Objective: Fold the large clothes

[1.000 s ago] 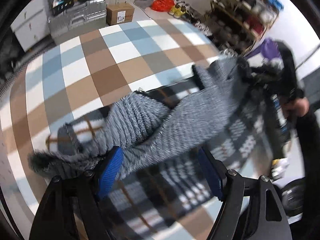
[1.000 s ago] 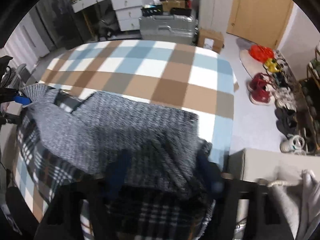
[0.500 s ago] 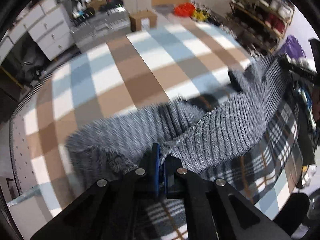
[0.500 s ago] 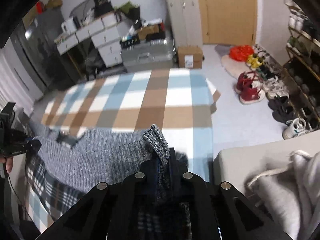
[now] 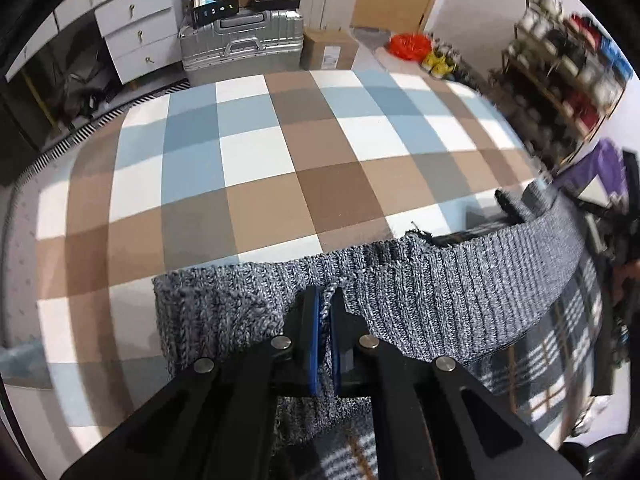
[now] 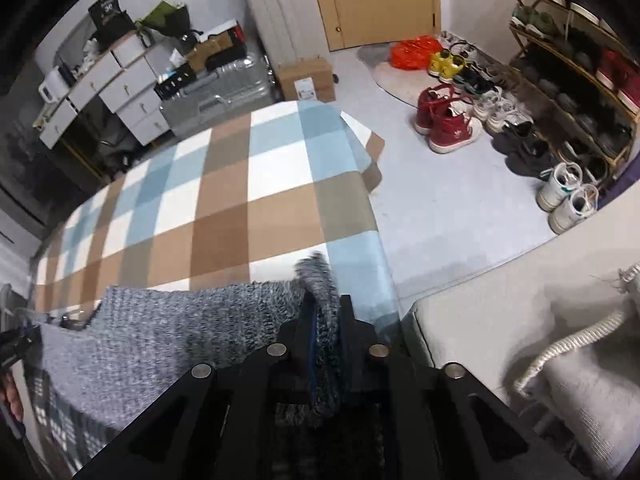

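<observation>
A grey knit sweater (image 5: 440,280) with a plaid lining hangs stretched between my two grippers above the checkered bed cover (image 5: 260,168). My left gripper (image 5: 325,300) is shut on the sweater's edge. My right gripper (image 6: 325,304) is shut on the other end of the sweater (image 6: 168,332), whose ribbed hem bunches between the blue pads. In the left wrist view the right gripper (image 5: 624,216) shows at the far right. In the right wrist view the left gripper (image 6: 16,340) shows at the far left. The plaid part (image 5: 560,360) hangs below.
A silver suitcase (image 5: 244,44), a cardboard box (image 5: 330,48) and white drawers (image 5: 136,28) stand beyond the bed. Shoes (image 6: 448,124) and a shoe rack (image 6: 580,80) are on the floor to the right. A grey cushion (image 6: 580,380) lies at my right.
Both grippers went from open around the sweater to shut on it, then lifted and pulled apart, stretching the sweater taut above the bed.
</observation>
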### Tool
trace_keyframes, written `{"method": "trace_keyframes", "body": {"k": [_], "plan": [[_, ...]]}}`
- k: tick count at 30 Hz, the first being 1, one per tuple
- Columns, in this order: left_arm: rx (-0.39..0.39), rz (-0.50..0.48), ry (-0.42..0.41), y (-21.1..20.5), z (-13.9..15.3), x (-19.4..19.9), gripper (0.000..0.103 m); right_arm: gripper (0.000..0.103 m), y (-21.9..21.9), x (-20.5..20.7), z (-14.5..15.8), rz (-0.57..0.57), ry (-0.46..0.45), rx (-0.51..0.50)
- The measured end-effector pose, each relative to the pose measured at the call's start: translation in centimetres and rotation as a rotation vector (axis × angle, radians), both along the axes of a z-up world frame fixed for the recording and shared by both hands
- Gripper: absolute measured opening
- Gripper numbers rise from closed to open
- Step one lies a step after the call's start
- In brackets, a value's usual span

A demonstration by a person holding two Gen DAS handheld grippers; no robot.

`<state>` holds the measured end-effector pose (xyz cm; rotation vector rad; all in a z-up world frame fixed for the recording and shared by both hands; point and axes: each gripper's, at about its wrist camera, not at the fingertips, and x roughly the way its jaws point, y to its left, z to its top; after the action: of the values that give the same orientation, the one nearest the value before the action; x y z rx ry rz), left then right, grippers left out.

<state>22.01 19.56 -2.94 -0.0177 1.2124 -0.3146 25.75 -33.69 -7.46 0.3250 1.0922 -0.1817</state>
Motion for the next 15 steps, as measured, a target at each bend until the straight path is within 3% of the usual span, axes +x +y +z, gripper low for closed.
{"method": "trace_keyframes", "body": {"k": [1,3,5,7,9,10,13,15], "plan": [[-0.024,0.007,0.002,0.3,0.4,-0.2,0.003,0.015,-0.1,-0.1,0.2,0.002,0.008,-0.003],[-0.035,0.019,0.003,0.8,1.7,-1.0,0.008,0.031,-0.5,-0.8,1.1,-0.008,0.001,-0.007],[-0.057,0.026,-0.028,1.1,3.1,-1.9,0.021,0.056,-0.9,-2.2,3.0,-0.012,-0.058,0.015],[-0.053,0.014,-0.119,1.0,5.5,-3.7,0.043,0.064,-0.5,-4.2,5.4,0.009,-0.15,0.02],[-0.05,0.009,-0.224,0.9,7.8,-5.7,0.052,0.072,0.6,-5.6,7.2,0.057,-0.201,0.004],[-0.046,0.024,-0.252,0.9,8.7,-6.6,0.063,0.075,1.3,-6.0,7.7,0.082,-0.218,0.003],[-0.087,0.006,-0.304,0.3,9.7,-9.0,0.076,0.084,5.3,-7.7,8.9,0.209,-0.242,-0.042],[-0.068,-0.043,-0.283,-1.0,8.7,-9.7,0.077,0.084,8.5,-8.0,8.7,0.3,-0.242,-0.093]]}}
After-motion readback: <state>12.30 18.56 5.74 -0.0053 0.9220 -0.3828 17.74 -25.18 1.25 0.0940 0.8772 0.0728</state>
